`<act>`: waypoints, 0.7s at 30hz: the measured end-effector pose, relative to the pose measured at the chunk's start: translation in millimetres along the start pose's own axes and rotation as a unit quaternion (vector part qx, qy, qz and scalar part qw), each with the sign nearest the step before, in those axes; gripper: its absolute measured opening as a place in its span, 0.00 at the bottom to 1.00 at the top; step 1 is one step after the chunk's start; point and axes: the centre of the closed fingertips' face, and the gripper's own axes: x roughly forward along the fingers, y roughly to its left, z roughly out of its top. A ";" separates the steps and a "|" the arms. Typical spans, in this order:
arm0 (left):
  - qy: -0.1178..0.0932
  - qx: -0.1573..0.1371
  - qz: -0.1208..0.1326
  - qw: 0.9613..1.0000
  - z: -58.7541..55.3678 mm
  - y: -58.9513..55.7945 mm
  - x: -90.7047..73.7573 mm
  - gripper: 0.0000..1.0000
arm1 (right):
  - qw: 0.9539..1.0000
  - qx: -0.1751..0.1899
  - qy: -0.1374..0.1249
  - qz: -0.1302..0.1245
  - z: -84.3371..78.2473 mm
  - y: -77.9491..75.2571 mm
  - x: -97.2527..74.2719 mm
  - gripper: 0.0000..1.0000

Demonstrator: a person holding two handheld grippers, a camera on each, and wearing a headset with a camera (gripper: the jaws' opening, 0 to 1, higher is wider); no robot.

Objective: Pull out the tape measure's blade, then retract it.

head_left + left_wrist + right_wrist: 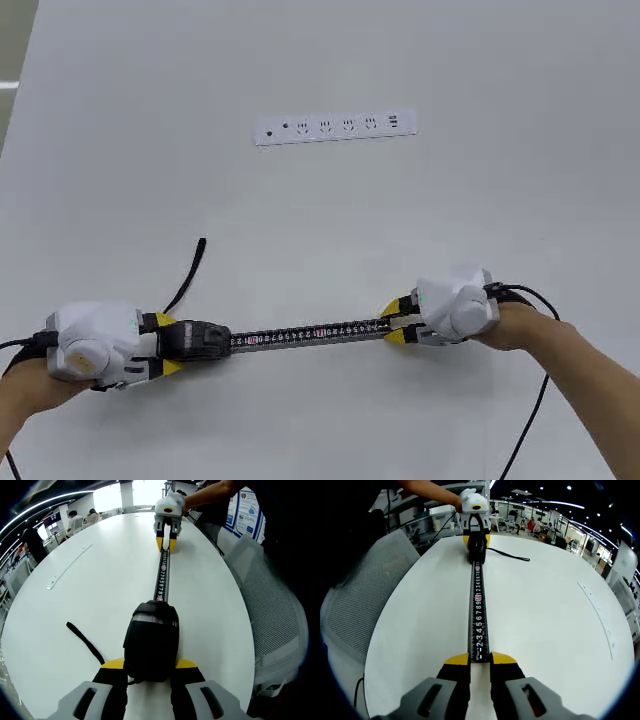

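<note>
The black tape measure case (196, 340) lies low on the white table (320, 220), and my left gripper (168, 345) is shut on it. Its dark blade (310, 334), printed with numbers, is drawn out to the right, where my right gripper (394, 322) is shut on the blade's end. In the left gripper view the case (151, 640) sits between the yellow-tipped fingers (114, 664) and the blade (162, 575) runs away to the right gripper (166, 544). The right gripper view has the blade (479, 620) stretching from its own gripper (480, 658) to the case (477, 547).
A white power strip (335, 126) lies on the table farther back. The case's black wrist strap (190, 272) trails up and away from the case. Cables (530, 410) run from both grippers toward the table's near edge. A mesh chair (265, 605) stands beside the table.
</note>
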 end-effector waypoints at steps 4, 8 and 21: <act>0.002 0.000 -0.002 1.000 -0.4 -0.3 0.6 0.30 | 1.000 -0.002 0.003 0.001 -0.5 0.1 0.1 0.13; 0.002 -0.003 -0.003 1.000 0.0 -0.4 1.4 0.30 | 1.000 -0.005 0.006 0.003 -0.6 0.5 0.0 0.13; 0.015 -0.001 -0.005 1.000 -3.7 0.6 3.0 0.30 | 1.000 -0.004 0.007 0.003 0.2 0.1 -0.5 0.14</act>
